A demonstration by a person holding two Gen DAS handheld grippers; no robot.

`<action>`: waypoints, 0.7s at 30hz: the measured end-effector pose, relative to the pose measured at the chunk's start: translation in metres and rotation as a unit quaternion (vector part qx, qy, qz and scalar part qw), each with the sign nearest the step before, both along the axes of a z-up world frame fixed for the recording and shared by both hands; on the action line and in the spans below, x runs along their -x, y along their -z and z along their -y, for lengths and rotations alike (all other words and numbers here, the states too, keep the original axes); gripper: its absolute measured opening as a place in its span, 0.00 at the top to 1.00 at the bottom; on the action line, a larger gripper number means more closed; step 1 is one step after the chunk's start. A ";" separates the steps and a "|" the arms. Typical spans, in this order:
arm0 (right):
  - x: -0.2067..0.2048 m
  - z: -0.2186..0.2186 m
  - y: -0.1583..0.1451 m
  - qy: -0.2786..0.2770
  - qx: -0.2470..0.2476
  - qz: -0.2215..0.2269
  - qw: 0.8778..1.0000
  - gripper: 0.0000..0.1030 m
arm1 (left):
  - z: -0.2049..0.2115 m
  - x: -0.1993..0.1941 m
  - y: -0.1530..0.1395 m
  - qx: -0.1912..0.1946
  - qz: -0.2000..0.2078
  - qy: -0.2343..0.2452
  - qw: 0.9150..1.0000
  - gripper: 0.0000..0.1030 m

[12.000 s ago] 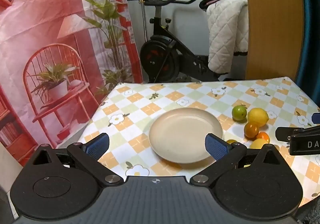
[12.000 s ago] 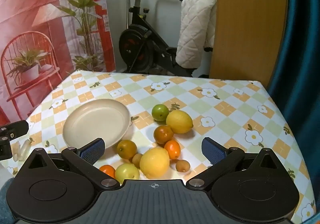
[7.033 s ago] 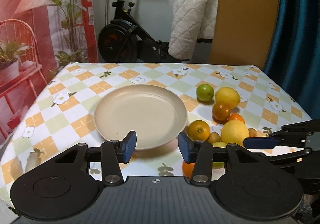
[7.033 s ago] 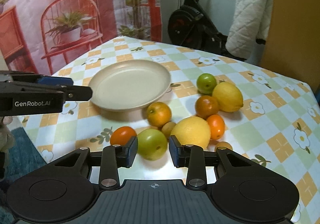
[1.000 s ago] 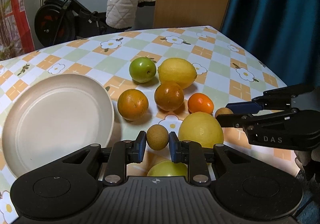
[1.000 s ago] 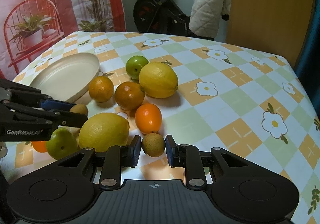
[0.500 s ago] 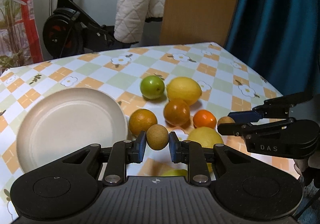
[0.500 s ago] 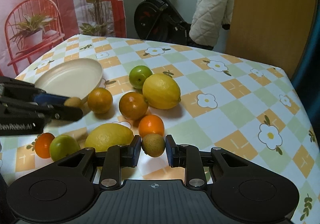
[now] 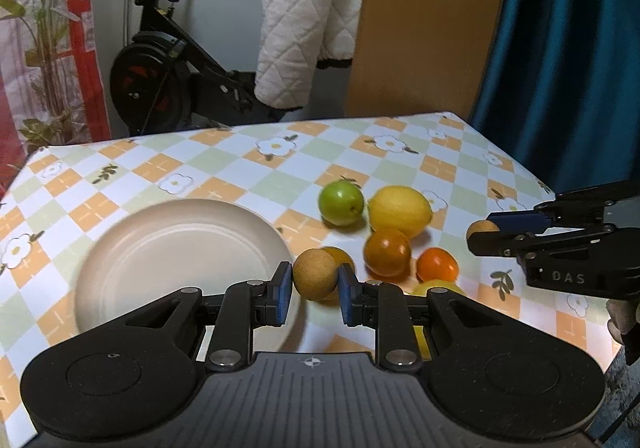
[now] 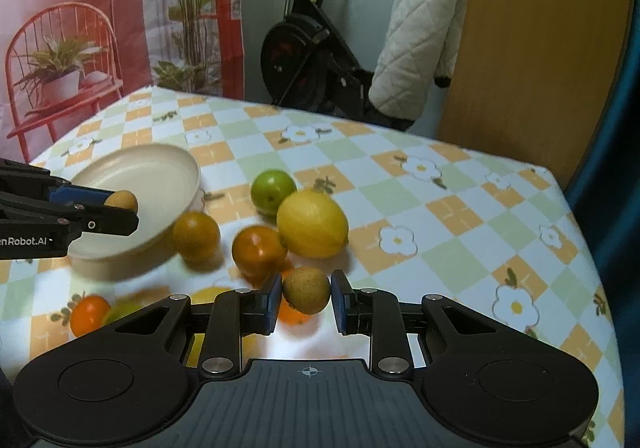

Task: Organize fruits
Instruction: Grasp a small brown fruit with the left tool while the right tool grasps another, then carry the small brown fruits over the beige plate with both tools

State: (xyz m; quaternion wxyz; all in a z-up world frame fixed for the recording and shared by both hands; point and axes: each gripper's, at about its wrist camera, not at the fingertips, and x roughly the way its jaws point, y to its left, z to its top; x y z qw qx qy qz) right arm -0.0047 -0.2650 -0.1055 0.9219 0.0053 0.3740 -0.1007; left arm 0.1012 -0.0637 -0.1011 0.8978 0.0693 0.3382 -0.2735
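Note:
My left gripper (image 9: 311,290) is shut on a small round brown fruit (image 9: 314,275), held in the air just right of the cream plate (image 9: 132,248). My right gripper (image 10: 304,298) is shut on a second small brown fruit (image 10: 306,289), lifted above the fruit pile. Each gripper shows in the other's view, the left gripper (image 10: 120,208) over the plate's (image 10: 168,168) near side, the right gripper (image 9: 486,233) at the right. On the table lie a green fruit (image 9: 341,202), a lemon (image 9: 400,211), a dark orange (image 9: 387,251) and a small orange (image 9: 437,265).
The checked floral tablecloth (image 10: 440,216) covers the table, whose right edge runs by a blue curtain (image 9: 560,48). A small orange fruit (image 10: 89,313) and a green one lie near the front left. An exercise bike (image 10: 312,60) and a wooden panel (image 10: 520,48) stand behind.
Both grippers have risen off the table, each carrying its small brown fruit. The left one has drifted toward the plate, and the pile now sits lower in both views.

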 end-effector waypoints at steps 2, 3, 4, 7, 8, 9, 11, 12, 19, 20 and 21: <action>-0.003 -0.003 -0.005 -0.003 0.005 0.006 1.000 0.77 | -0.004 -0.001 -0.002 0.002 0.004 -0.008 1.000 0.75; -0.005 -0.005 -0.007 -0.005 0.009 0.009 1.000 0.77 | -0.007 -0.002 -0.004 0.002 0.006 -0.012 1.000 0.75; -0.007 -0.006 -0.009 -0.007 0.011 0.013 1.000 0.77 | -0.009 -0.003 -0.005 0.003 0.008 -0.016 1.000 0.75; -0.014 -0.010 -0.016 -0.013 0.012 0.023 1.000 0.77 | -0.017 -0.005 -0.010 0.004 0.016 -0.030 0.999 0.75; -0.016 -0.011 -0.019 -0.016 0.013 0.026 0.999 0.77 | -0.020 -0.005 -0.012 0.005 0.018 -0.033 0.999 0.75; -0.019 -0.013 -0.021 -0.018 0.014 0.030 0.999 0.77 | -0.023 -0.005 -0.014 0.006 0.021 -0.037 0.999 0.75; -0.024 -0.016 -0.025 -0.022 0.015 0.035 0.999 0.77 | -0.028 -0.007 -0.017 0.008 0.025 -0.044 0.999 0.75; -0.026 -0.018 -0.027 -0.025 0.015 0.037 0.999 0.77 | -0.031 -0.008 -0.019 0.008 0.027 -0.048 0.998 0.75; -0.044 -0.035 -0.038 -0.044 0.016 0.051 0.998 0.77 | -0.050 -0.015 -0.027 0.013 0.037 -0.069 0.997 0.75; -0.047 -0.038 -0.038 -0.046 0.016 0.052 0.997 0.77 | -0.053 -0.016 -0.027 0.013 0.038 -0.072 0.997 0.75; -0.050 -0.040 -0.039 -0.049 0.015 0.053 0.997 0.77 | -0.056 -0.017 -0.027 0.013 0.038 -0.075 0.996 0.75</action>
